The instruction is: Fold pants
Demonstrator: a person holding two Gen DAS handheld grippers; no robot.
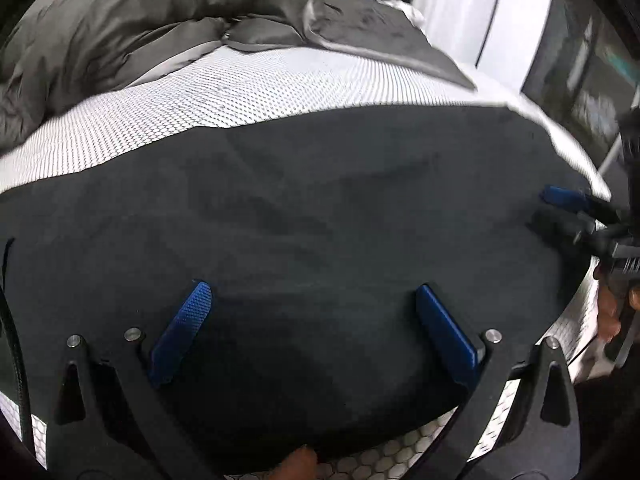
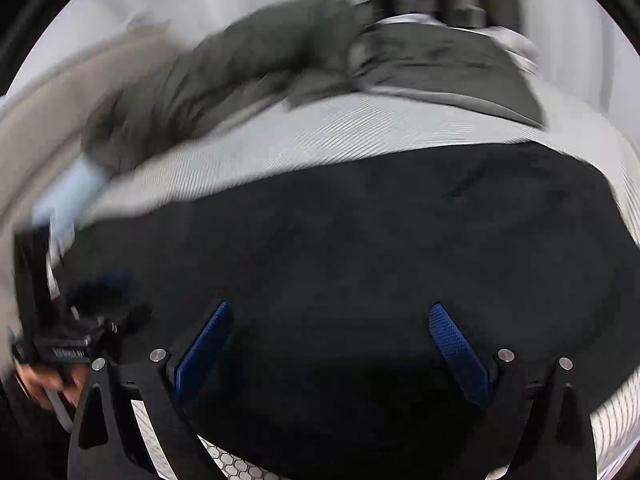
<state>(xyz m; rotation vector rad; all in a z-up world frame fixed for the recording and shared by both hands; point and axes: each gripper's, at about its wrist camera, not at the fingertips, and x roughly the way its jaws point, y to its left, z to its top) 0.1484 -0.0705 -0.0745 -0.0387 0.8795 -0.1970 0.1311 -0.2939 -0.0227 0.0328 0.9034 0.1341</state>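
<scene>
Dark pants (image 1: 320, 200) lie flat across a white honeycomb-patterned bed (image 1: 240, 92). My left gripper (image 1: 313, 288) is over the near part of the pants, open, with its blue pads wide apart and no cloth pinched between them. At the right edge of that view the right gripper (image 1: 560, 210) sits over the pants' right end. In the right wrist view, which is blurred, the pants (image 2: 360, 240) fill the middle. There my right gripper (image 2: 331, 307) is open wide above them and holds nothing. The left gripper (image 2: 104, 300) shows as a dark blur at the left.
A rumpled grey duvet (image 1: 120, 32) and a dark grey pillow (image 1: 380, 32) lie at the back of the bed. A person's hand (image 1: 608, 312) holds the right tool, and another hand (image 2: 40, 384) holds the left. The bed's edge falls away at the right.
</scene>
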